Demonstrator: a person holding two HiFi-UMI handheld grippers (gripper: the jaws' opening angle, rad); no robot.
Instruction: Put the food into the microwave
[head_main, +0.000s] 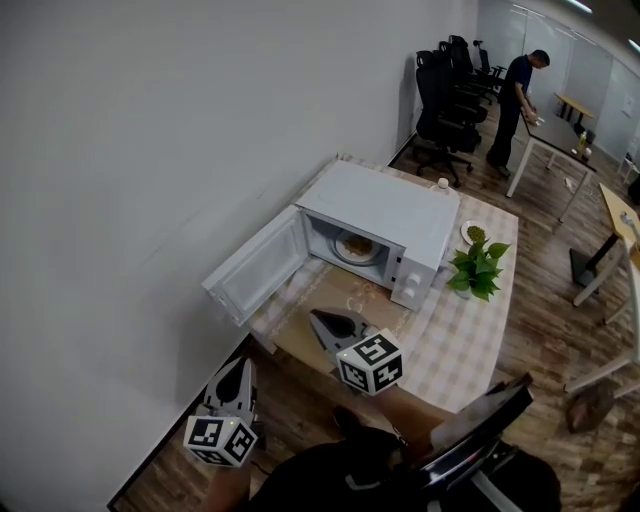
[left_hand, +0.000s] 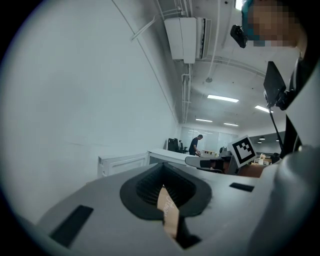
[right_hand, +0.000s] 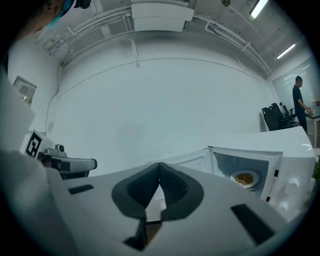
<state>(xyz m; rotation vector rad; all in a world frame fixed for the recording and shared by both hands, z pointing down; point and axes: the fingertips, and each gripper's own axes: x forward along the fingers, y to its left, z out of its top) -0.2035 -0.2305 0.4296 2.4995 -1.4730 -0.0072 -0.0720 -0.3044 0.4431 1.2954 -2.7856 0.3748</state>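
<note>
Overhead, the head view shows the left tongs (head_main: 238, 366) and the right tongs (head_main: 317, 318), both away from the bench (head_main: 462, 345). The food (head_main: 357, 246) lies inside the microwave (head_main: 385, 208), whose door (head_main: 256, 268) is open.

The left gripper view shows the left tongs closed. A tan strip (left_hand: 168, 212) is in their gap, and its writing is unreadable.

The right gripper view shows the right tongs closed on nothing.

The scene is viewed from head height, steeply downward, well above the table (head_main: 460, 350) and the open microwave (head_main: 380, 225). The left gripper view is set low and nearly level, faced toward the far office; the right gripper view is faced at the wall (right_hand: 160, 115). The microwave and the far person (head_main: 515, 95) are shared by all three.
</note>
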